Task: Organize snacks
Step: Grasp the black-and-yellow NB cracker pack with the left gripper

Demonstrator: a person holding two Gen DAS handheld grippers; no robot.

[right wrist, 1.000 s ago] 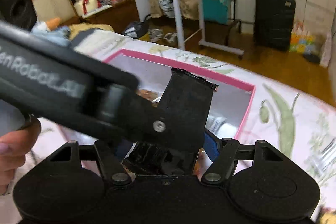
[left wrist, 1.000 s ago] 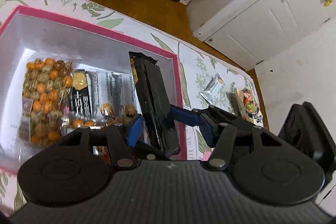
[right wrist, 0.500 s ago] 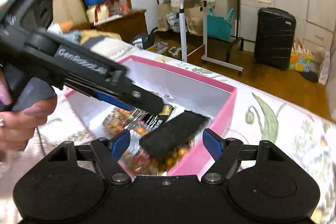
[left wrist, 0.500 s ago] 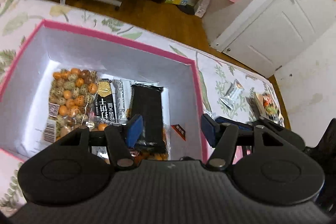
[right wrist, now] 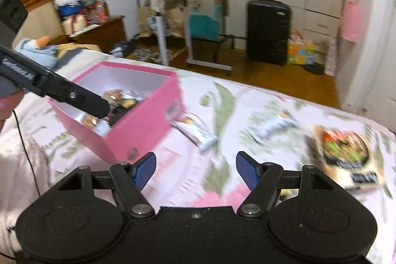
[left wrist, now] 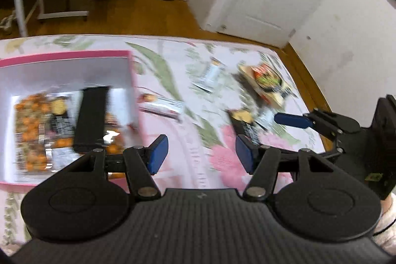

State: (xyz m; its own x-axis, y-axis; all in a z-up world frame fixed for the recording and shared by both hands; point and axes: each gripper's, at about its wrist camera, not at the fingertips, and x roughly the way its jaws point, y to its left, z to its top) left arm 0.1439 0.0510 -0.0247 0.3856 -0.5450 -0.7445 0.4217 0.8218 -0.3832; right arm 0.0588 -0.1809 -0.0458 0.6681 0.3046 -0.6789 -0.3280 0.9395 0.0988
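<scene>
Both tools are clear of the pink box point(left wrist: 131, 71), and neither has anything between its pads. The black snack packet point(left wrist: 90, 120), which a second ago stood upright pinched in the left tool point(left wrist: 201, 152) at the box's near-right corner, lies flat inside the box on the other snacks, beside the bag of orange and green pieces point(left wrist: 29, 130); that item counts as stowed. The left tool is released and has swung off the box, which sits ahead and to its left, over the floral bedcover point(left wrist: 173, 71). The right tool point(right wrist: 195, 171) is likewise released, its jaws closing slightly on nothing, with the box off to its left. Loose items remain on the bed: a silver bar point(right wrist: 198, 134) just beside the box wall ahead of the right tool, a second silver wrapper point(right wrist: 272, 125) farther ahead and to its right, a printed snack bag point(right wrist: 344, 152) well to its right, and a dark packet point(left wrist: 245, 125) just ahead of the left tool's right pad. Judgement: one placement is complete, several remain, and the pictures are too blurred by motion to tell which item is the next target.
</scene>
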